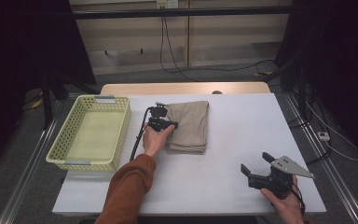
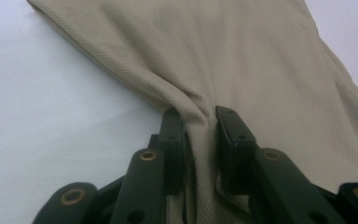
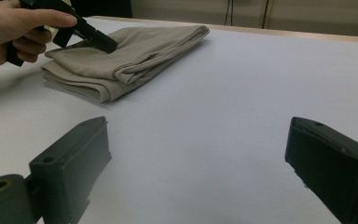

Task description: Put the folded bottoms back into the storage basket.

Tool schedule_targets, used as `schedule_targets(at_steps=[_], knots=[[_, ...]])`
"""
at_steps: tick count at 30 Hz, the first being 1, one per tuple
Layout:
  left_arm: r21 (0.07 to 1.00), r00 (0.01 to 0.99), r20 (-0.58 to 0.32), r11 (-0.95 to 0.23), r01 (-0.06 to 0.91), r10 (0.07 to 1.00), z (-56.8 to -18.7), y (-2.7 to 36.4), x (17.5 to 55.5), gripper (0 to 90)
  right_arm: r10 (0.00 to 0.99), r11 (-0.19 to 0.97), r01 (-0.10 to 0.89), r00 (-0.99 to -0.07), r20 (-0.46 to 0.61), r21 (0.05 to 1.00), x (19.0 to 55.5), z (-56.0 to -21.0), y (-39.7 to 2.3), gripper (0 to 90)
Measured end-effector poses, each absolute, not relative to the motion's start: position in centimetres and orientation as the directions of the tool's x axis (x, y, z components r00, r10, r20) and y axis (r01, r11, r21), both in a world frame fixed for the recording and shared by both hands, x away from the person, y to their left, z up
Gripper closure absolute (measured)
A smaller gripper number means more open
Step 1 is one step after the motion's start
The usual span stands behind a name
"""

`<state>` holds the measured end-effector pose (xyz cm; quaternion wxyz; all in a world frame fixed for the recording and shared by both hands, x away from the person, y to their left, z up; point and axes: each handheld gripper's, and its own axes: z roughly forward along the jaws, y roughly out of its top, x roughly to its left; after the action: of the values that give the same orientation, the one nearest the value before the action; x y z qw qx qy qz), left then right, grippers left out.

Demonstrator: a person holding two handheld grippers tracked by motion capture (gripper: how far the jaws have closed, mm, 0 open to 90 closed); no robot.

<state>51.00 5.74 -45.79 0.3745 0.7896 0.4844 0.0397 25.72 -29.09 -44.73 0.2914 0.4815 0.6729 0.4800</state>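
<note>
One folded cloth (image 1: 189,126), one basket (image 1: 121,122), two grippers: left gripper (image 1: 168,122), right gripper (image 1: 255,167).

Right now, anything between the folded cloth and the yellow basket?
Nothing visible. The left claw pinches the folded beige cloth at its left edge, and bare table lies between it and the yellow basket, which looks empty. The right claw waits open, well clear.

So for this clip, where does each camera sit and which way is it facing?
High view: above the person's side, looking forward and down on the table, basket, folded cloth; both forearms and tongs show.
Left gripper view: on the left tongs, looking along its jaws, closed on a cloth fold.
Right gripper view: on the right tongs, jaws wide, facing across the table.
All three share the cloth.
</note>
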Motion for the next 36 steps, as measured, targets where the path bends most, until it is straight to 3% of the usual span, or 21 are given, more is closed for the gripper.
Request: schedule_targets(at_steps=[4, 8, 13, 36], knots=[[0.637, 0.544, -0.268, -0.277, 0.719, 0.795, -45.7, 5.5, 50.8, 73.7, 0.927, 0.076, 0.375, -0.367, 0.073, 0.924, 25.8, -44.8, -29.0, 6.1], [0.628, 0.540, -0.321, -0.251, 0.736, 0.778, -45.8, 6.0, 51.1, 77.5, 0.927, 0.077, 0.374, -0.368, 0.072, 0.924, 25.8, -44.7, -29.0, 6.1], [0.678, 0.547, -0.271, -0.246, 0.693, 0.792, -45.8, 5.7, 50.4, 80.1, 0.926, 0.072, 0.376, -0.369, 0.078, 0.924, 25.8, -44.8, -29.1, 6.1], [0.799, 0.640, -0.228, -0.235, 0.554, 0.734, -42.5, 6.1, 50.0, 81.4, 0.928, 0.064, 0.369, -0.363, 0.080, 0.927, 25.7, -44.7, -29.3, 6.1]])
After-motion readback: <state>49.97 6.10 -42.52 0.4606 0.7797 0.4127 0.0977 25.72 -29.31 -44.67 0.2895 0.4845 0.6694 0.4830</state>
